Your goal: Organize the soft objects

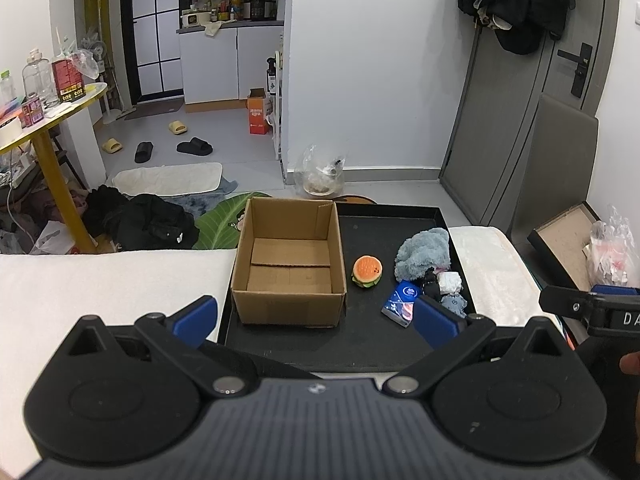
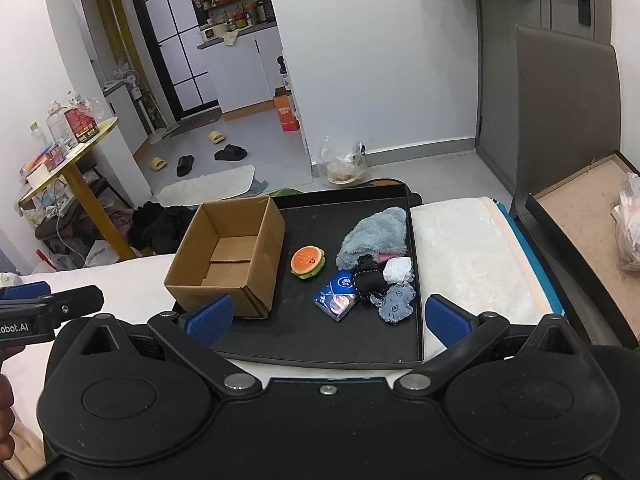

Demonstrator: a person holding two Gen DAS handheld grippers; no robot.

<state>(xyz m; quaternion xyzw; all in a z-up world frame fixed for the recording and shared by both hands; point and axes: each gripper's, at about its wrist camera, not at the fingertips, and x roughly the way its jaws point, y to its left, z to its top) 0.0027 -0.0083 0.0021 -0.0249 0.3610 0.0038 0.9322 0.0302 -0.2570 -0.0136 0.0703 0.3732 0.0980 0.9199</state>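
Note:
An open, empty cardboard box (image 1: 289, 268) (image 2: 228, 258) stands on the left of a black tray (image 1: 360, 344) (image 2: 320, 340). To its right lie a plush burger (image 1: 367, 271) (image 2: 307, 261), a fluffy grey-blue plush (image 1: 422, 252) (image 2: 376, 234), a blue tissue pack (image 1: 401, 302) (image 2: 335, 298), a black soft toy (image 2: 367, 276), a white bundle (image 2: 398, 271) and a small grey plush (image 2: 396, 302). My left gripper (image 1: 314, 318) is open and empty in front of the box. My right gripper (image 2: 328, 318) is open and empty over the tray's near edge.
The tray rests on a white fluffy cover (image 1: 100, 280) (image 2: 460, 248). Beyond it are floor clutter, dark clothes (image 1: 136, 220), a yellow table (image 1: 52, 108) and a grey door (image 1: 520, 100). A framed board (image 2: 580, 216) leans at the right.

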